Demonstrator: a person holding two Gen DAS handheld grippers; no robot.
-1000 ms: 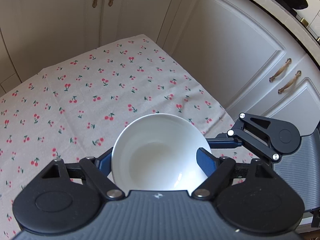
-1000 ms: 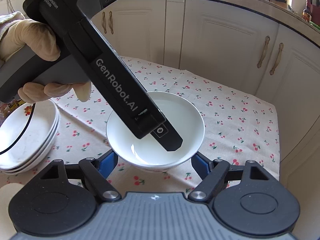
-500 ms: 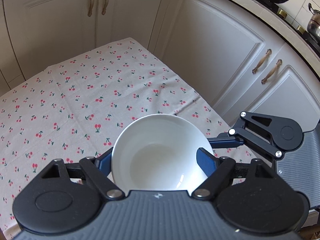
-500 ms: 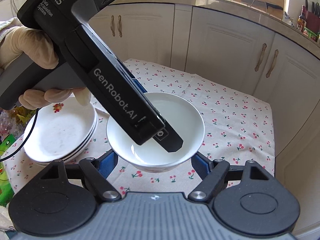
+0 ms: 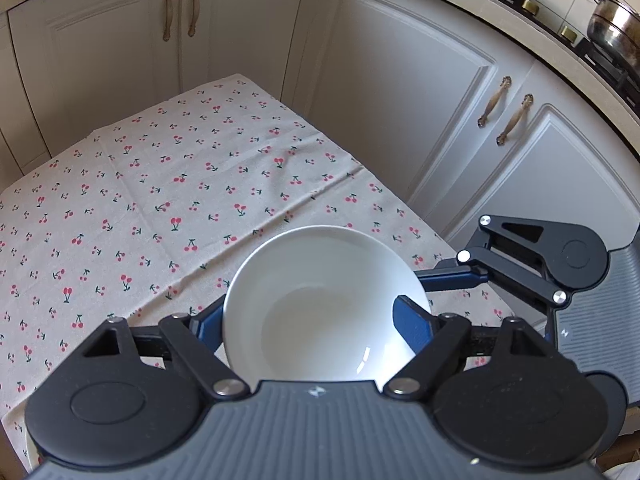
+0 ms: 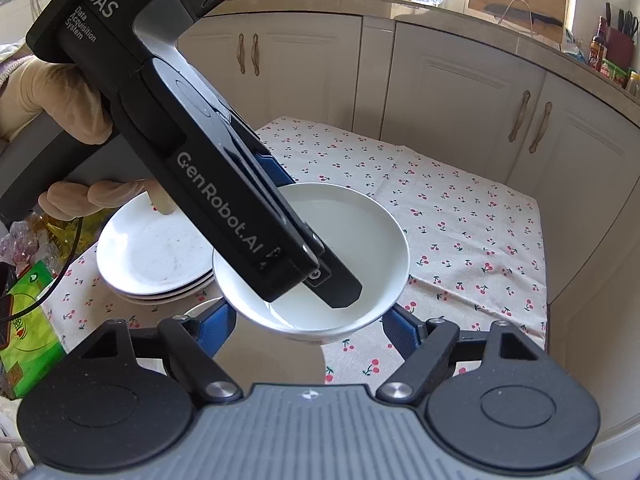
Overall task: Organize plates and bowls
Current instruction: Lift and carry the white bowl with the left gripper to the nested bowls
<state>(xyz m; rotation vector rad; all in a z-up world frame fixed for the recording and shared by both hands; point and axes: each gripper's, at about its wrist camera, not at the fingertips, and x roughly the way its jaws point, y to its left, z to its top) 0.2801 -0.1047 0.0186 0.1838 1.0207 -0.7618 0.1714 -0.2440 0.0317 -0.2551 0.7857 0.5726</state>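
Left gripper (image 5: 316, 318) tilts down, clamping bowl (image 5: 320, 304).

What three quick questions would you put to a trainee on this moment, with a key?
1. True or false: the right gripper is clamped on the white bowl.
2. In the right wrist view, where is the stack of plates relative to the bowl? A) to its left B) to its right C) inside it
3. Fill in: the tablecloth is printed with small red ____.

Key:
1. False. The right gripper's jaws stand open on either side below the bowl. The left gripper pinches the bowl's wall, one finger inside and one outside.
2. A
3. cherries
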